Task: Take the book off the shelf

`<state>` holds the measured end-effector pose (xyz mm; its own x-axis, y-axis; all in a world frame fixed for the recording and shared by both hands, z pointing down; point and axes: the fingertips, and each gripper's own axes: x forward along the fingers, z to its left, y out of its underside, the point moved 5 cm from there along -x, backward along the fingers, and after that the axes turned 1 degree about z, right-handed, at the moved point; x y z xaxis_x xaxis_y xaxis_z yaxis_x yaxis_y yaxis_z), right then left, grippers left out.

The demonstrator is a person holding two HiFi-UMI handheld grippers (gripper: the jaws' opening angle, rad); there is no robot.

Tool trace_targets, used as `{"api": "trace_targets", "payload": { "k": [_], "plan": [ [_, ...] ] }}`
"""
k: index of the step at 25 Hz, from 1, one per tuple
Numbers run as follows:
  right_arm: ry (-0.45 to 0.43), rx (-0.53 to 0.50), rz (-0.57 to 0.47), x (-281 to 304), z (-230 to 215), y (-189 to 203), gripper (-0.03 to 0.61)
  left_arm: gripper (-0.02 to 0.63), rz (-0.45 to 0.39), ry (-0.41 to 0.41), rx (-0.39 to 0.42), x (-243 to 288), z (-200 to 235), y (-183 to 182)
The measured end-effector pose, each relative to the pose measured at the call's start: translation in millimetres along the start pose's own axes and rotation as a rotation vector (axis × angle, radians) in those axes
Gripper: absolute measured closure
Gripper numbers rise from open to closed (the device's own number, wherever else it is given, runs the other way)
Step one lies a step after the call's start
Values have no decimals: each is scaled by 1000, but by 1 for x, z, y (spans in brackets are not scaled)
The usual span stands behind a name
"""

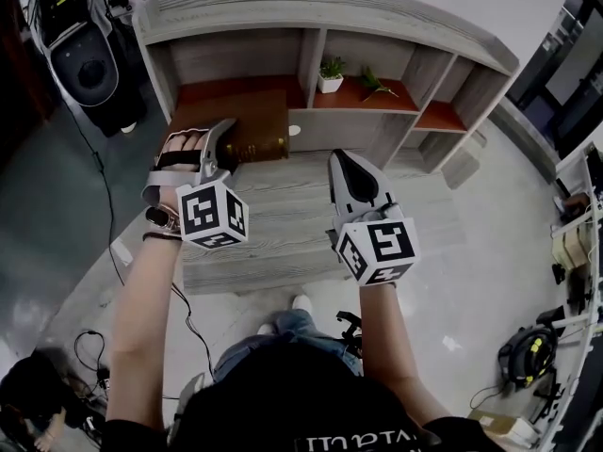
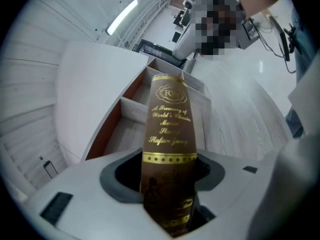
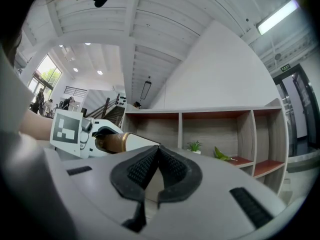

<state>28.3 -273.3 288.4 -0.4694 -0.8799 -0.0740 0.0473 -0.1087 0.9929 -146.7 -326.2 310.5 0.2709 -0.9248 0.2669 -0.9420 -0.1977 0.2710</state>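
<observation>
Book [image 2: 167, 149] spine, crest at top: gilt initials in an oval, which I read as "RW", not firmly.
Book spine, first lines: gilt script, "A Treasury of World's Classics".
Book spine, middle lines: two short gilt words I cannot make out.
Book spine, last line: looks like "Stefan Zweig"; I am not sure of it.
Left marker cube [image 1: 212, 217]: black-and-white square patterns, no letters or numbers.
Right marker cube [image 1: 379, 249]: the same kind of patterns, nothing to read.
Shirt [image 1: 353, 441] print: white letters, upside down in my head view, cut by the frame edge, unreadable.
Green sign [image 3: 285, 68] over the doorway: too small for me to read.
</observation>
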Motion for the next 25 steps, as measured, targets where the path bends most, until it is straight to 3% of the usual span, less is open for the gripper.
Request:
{"api": "trace_targets", "payload": {
  "k": [5, 12, 19, 25],
  "plan": [
    [24, -9, 11, -17, 19, 0, 564, 381, -41, 7, -94, -22, -10, 6],
    [40, -36, 34, -39, 34, -1, 563, 382, -87, 5, -295, -42, -15, 12],
    [37, -74, 34, -46, 24, -1, 565, 383, -77, -33, -652, -48, -25, 17],
    [48, -78, 0, -44, -1, -14, 563, 383, -82, -88, -820, -49, -28, 17]
  ]
}}
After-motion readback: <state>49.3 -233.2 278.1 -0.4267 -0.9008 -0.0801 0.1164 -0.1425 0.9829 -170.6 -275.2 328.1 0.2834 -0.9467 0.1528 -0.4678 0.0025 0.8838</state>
